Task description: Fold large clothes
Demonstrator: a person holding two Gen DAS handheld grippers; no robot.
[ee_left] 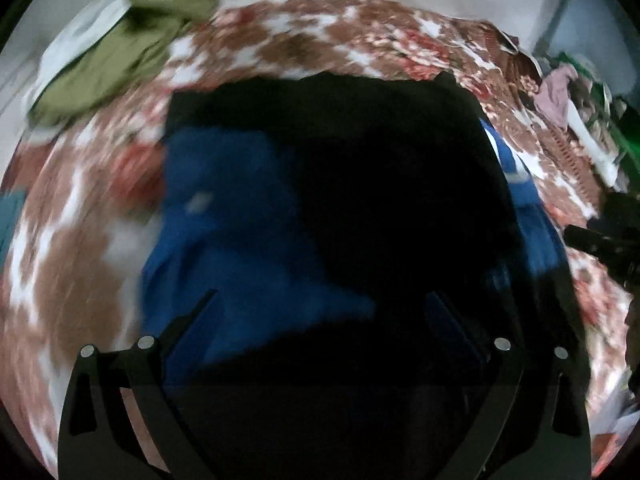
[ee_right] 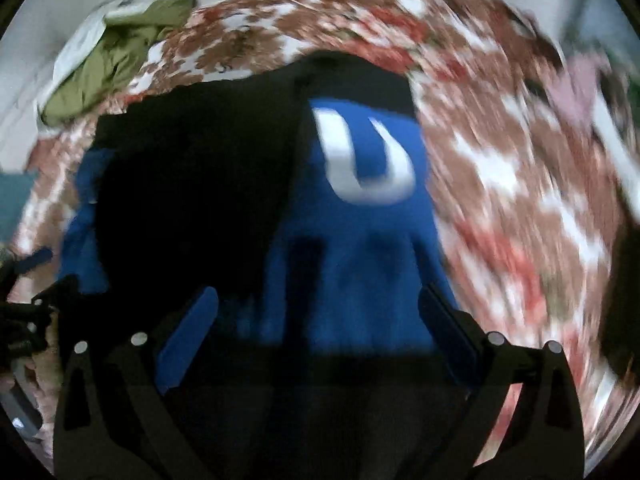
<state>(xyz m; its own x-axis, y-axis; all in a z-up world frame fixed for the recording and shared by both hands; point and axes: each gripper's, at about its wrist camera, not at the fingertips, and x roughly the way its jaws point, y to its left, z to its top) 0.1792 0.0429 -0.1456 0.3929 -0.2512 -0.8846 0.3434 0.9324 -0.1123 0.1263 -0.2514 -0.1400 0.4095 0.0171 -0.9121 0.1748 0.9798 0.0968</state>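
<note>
A large blue and black garment (ee_left: 248,240) lies on a floral bedspread (ee_left: 80,248). In the right wrist view its blue part (ee_right: 360,264) carries a white U-shaped mark (ee_right: 360,160), with a black part (ee_right: 192,184) to the left. My left gripper (ee_left: 320,304) hangs open above the garment, nothing between its fingers (ee_left: 192,316). Over the blue cloth my right gripper (ee_right: 318,304) also stands open, its blue-padded fingers (ee_right: 192,324) wide apart and empty. Both views are blurred by motion.
An olive-green garment (ee_left: 120,60) and white cloth (ee_left: 80,36) lie at the bed's far left. A heap of pink, white and green clothes (ee_left: 568,104) sits at the far right. The other gripper shows at the right edge (ee_left: 608,240) of the left wrist view.
</note>
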